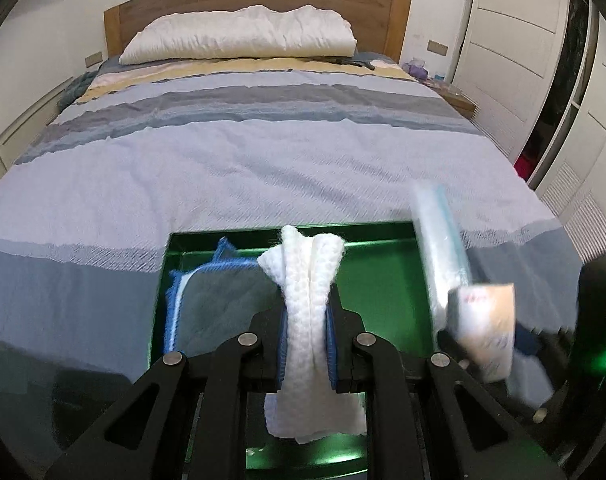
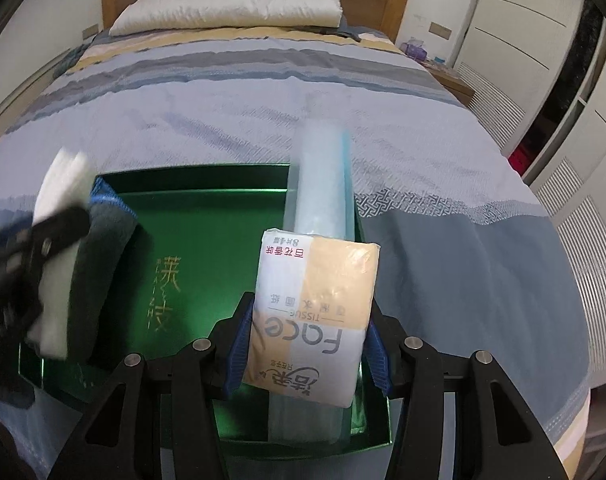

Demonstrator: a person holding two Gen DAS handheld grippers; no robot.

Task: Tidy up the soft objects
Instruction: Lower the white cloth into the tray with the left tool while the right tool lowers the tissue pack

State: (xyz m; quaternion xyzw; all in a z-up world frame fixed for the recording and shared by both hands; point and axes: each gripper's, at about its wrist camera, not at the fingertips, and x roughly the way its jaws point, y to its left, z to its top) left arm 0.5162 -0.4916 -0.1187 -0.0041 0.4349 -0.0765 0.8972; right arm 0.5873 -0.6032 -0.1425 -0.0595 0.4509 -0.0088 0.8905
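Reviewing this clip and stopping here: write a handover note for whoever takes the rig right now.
Left gripper: shut on a white cloth, held over the green box.
Right gripper: shut on a tissue pack, also over the box.
Already in the box: grey towel on the left, clear pouch along the right wall.
Left to do: set down the cloth and the pack in the box, then release.

The left gripper (image 1: 306, 312) is angling downward, its blue-padded black jaws pinching tight on a folded white waffle-textured cloth (image 1: 309, 280). The right gripper (image 2: 309, 340) is tilting downward too, jaws partly spread, clamping a beige-and-white plastic tissue pack (image 2: 315, 316).
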